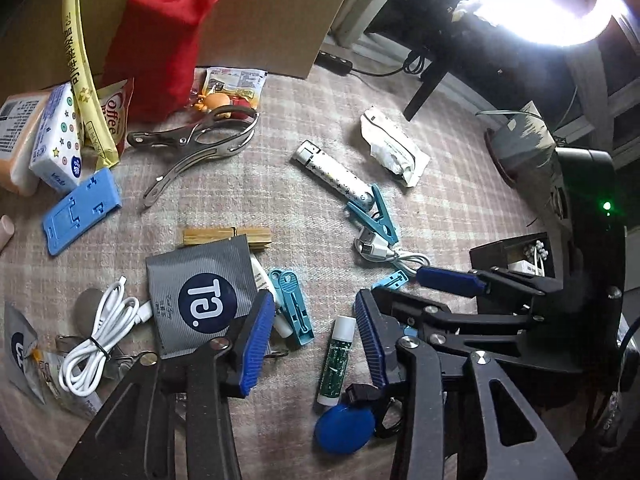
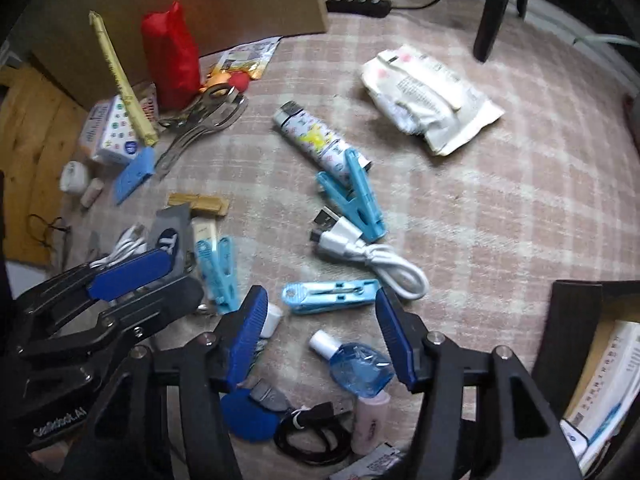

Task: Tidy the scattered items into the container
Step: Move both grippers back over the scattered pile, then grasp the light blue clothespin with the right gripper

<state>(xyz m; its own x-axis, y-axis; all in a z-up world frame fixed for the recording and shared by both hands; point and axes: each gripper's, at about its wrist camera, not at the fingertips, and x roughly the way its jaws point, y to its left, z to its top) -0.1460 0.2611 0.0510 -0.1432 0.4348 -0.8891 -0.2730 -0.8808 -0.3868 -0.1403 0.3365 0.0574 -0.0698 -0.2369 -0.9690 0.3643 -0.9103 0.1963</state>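
1. Both claws hang spread and empty over the clutter: my right gripper (image 2: pixel 320 336) stands wide above a small blue bottle (image 2: pixel 362 368), my left gripper (image 1: pixel 316 336) half open beside a green lip balm (image 1: pixel 336 360).
2. I judge this the reach-and-choose step; nothing is pinched yet.
3. Next, the right must drop astride the bottle, close, and carry it to the black container (image 2: pixel 576 320) just to its right.
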